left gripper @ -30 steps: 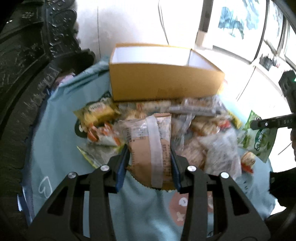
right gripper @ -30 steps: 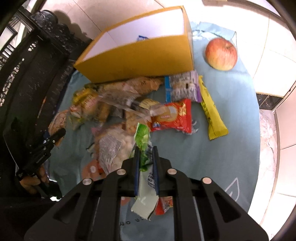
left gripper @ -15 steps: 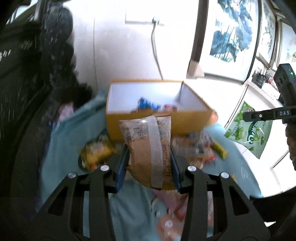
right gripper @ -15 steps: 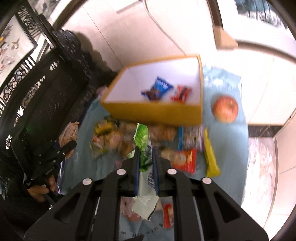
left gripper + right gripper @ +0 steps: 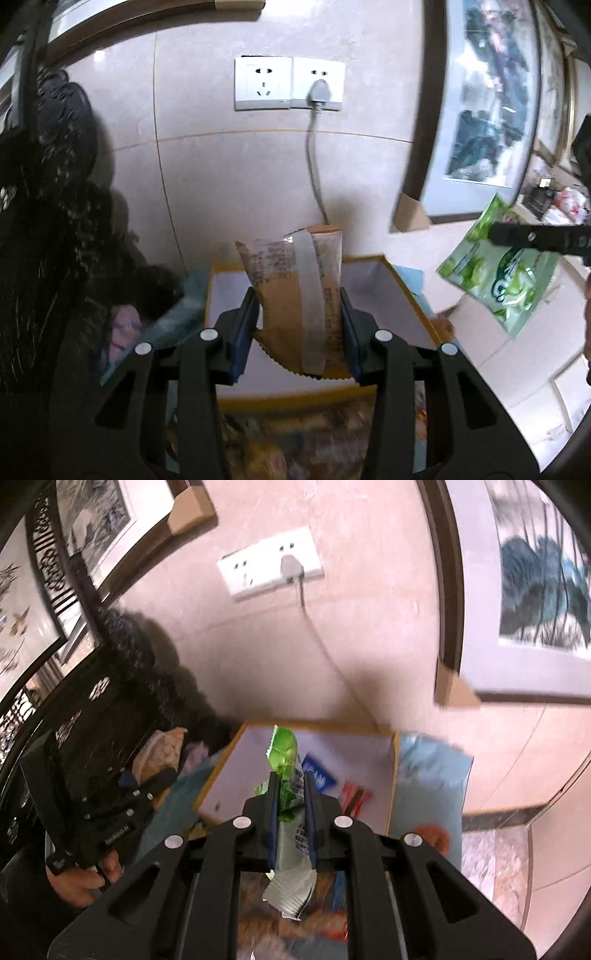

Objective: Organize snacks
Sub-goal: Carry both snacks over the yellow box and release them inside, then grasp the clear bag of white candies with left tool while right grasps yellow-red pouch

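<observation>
My left gripper (image 5: pixel 297 299) is shut on a brown snack packet (image 5: pixel 295 280) with a clear strip, held upright above the yellow box (image 5: pixel 402 291). The right gripper (image 5: pixel 290 779) is shut on a green snack packet (image 5: pixel 282 749), also held above the box (image 5: pixel 236 775). On the box's white floor lie a blue packet (image 5: pixel 319 775) and a red packet (image 5: pixel 354 794). In the left wrist view the green packet (image 5: pixel 498 273) hangs at the right under the right gripper's finger (image 5: pixel 535 238). In the right wrist view a hand (image 5: pixel 81 882) holds the left gripper (image 5: pixel 147 775) at the left.
The box stands on a light blue cloth (image 5: pixel 428 775) against a tiled wall with a socket (image 5: pixel 288 88) and a plugged cable. A dark carved chair (image 5: pixel 44 221) is on the left. Blurred loose snacks (image 5: pixel 295 435) lie below the grippers. An apple (image 5: pixel 432 838) sits right of the box.
Both grippers have risen from the snack pile and moved forward over the yellow box, each keeping its packet. The views now show more wall and less table.
</observation>
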`<state>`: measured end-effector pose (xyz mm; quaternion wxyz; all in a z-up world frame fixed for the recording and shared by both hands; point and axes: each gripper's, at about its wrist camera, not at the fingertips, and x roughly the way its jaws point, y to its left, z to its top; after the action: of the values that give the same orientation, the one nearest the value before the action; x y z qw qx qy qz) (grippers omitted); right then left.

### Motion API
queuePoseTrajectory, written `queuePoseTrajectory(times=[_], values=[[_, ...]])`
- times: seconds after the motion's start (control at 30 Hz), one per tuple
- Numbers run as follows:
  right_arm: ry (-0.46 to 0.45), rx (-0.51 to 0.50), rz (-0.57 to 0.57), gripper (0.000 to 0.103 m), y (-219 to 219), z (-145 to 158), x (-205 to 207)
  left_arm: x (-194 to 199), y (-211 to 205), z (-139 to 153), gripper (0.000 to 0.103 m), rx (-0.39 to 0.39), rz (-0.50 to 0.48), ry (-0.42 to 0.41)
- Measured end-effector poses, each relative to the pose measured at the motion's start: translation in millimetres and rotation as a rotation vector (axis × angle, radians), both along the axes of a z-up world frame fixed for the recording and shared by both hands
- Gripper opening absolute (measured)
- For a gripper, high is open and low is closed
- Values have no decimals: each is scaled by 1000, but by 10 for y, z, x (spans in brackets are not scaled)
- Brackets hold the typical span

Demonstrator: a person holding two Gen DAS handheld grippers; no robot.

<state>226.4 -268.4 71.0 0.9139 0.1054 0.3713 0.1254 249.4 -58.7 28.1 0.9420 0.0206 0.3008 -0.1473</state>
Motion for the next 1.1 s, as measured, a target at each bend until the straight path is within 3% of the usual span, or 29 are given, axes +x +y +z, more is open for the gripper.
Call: queuePoseTrajectory(times=[0.03,0.07,0.1,0.13,0.23,0.33,0.43,0.6,0.77,0.9,1.1], values=[[-10,2,-6,14,1,21,121,125,-15,-4,52,6,18,12],[-17,-10,-9,19,18,9,290,279,-32,-45,67,7,38,38],[-5,-27,-19,29,25,-33,430,407,-39,-89,97,12,69,64],[4,-44,-33,52,31,-54,491,504,-23,-142,101,29,127,68],[25,-50,-58,56,-7,-164,583,582,25,-259,101,30,135,123],[48,-62,-42,56,-19,-290,503,412,89,-308,101,40,119,93],[84,-77,-24,56,30,-442,328,180,151,-423,101,35,109,116],[202,-92,9,57,88,-879,-312,-357,244,-792,101,22,80,183],[332,-139,29,58,176,-1475,-1065,-1116,191,-1479,101,85,-27,291],[421,-165,8,58,189,-1864,-1575,-1529,141,-1823,101,108,-81,348],[468,-177,-30,59,110,-2143,-2046,-1978,-112,-1853,101,169,-181,248]])
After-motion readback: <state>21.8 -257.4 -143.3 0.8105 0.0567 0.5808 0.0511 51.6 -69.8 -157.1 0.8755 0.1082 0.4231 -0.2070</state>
